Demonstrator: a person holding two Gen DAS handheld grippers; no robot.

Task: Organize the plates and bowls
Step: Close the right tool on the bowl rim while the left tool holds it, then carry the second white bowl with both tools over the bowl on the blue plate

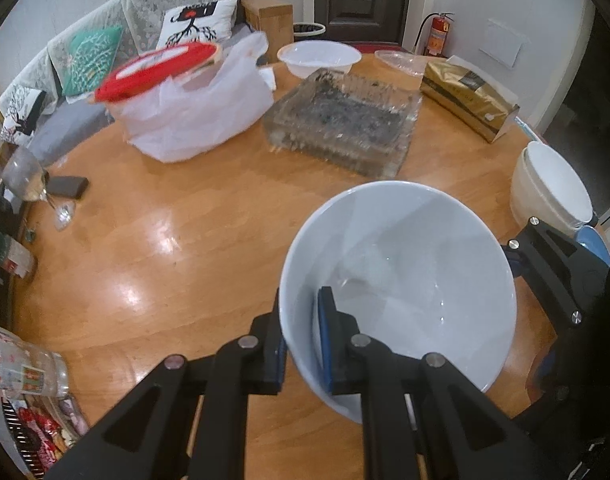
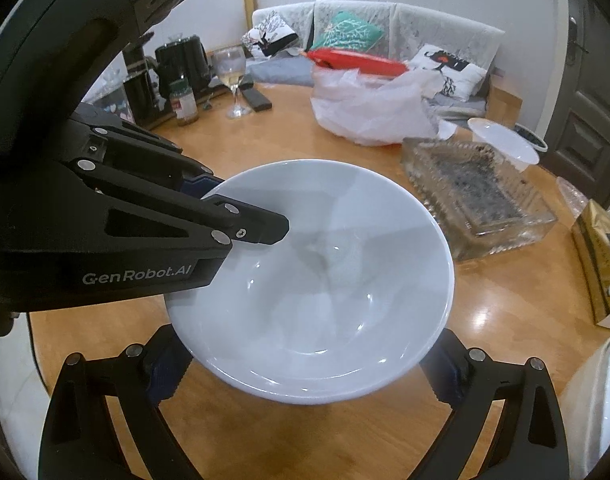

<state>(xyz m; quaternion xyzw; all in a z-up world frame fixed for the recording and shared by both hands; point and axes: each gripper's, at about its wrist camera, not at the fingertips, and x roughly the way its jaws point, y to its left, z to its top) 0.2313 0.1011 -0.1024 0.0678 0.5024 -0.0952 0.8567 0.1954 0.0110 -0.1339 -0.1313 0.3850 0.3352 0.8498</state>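
A white ceramic bowl [image 1: 405, 272] [image 2: 325, 280] hangs tilted just above the round wooden table [image 1: 165, 248]. My left gripper [image 1: 301, 312] [image 2: 241, 208] is shut on its near rim, one finger inside the bowl and one outside. My right gripper [image 2: 305, 372] [image 1: 529, 308] stands wide around the bowl's lower wall, and its blue pads [image 2: 165, 376] rest against both sides. A stack of white bowls [image 1: 553, 188] [image 2: 597, 400] sits at the table's right edge, on something blue [image 1: 595, 242].
Behind the bowl lies a clear glass tray [image 1: 345, 120] [image 2: 477, 200]. Further back sit a white plastic bowl [image 1: 319, 58], a plastic bag with a red lid [image 1: 193, 116] and a gold box [image 1: 469, 98]. A wine glass [image 1: 29, 184] [image 2: 233, 76] stands at the left edge.
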